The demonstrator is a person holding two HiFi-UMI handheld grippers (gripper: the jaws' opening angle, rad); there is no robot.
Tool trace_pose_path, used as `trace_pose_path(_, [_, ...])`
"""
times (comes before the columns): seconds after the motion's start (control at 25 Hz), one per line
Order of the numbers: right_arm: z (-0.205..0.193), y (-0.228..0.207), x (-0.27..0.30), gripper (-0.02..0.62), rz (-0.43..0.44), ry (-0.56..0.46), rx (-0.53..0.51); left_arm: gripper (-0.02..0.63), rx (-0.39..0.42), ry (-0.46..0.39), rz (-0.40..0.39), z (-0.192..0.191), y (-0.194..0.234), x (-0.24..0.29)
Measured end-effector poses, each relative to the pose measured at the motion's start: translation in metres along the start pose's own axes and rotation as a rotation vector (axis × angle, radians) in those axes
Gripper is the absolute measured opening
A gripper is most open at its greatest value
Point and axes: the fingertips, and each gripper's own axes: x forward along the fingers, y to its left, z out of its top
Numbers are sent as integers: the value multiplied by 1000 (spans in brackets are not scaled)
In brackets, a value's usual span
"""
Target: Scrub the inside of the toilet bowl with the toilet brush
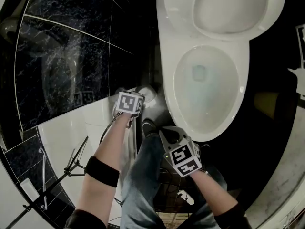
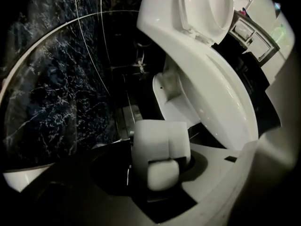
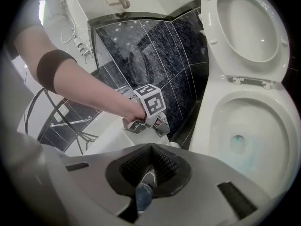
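1. The toilet bowl is open, with its lid raised. A small pool of water lies at the bottom of the bowl.
2. The toilet brush is outside the bowl. It stands on the floor close against the toilet base, on the side nearest the dark tiled wall.
3. The left claw points steeply down over the brush. Its marker cube sits just beside the white brush top in the head view.
4. In the left gripper view, the left claw is about halfway open. The white brush top stands between its 2 jaws, and a dark gap shows beside it, so the pads are not seen pressing on it.
5. The right claw is held near the front rim of the bowl, apart from the brush. Its 2 jaws stand a narrow slit apart with nothing between them.
6. Through that slit, the right gripper view shows the person's jeans leg and shoe.
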Motion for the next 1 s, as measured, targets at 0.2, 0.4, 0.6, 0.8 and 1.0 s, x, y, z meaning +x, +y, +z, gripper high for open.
trace_pose_path(0.2, [0, -1, 0, 5, -1, 0, 4, 225, 49, 8, 27, -4, 5, -1])
trace_pose_path(0.4, [2, -2, -4, 5, -2, -1, 3, 217, 28, -2, 49, -10, 6, -6])
trace_pose_path(0.6, [7, 1, -13, 5, -2, -6, -2, 216, 19, -15, 51, -10, 4, -23])
trace_pose_path(0.8, [19, 11, -30, 5, -2, -11, -9, 216, 19, -20, 59, -9, -1, -54])
trace_pose_path(1.0, [33, 22, -59, 5, -17, -6, -21, 216, -3, -54, 40, 1, -20, -107])
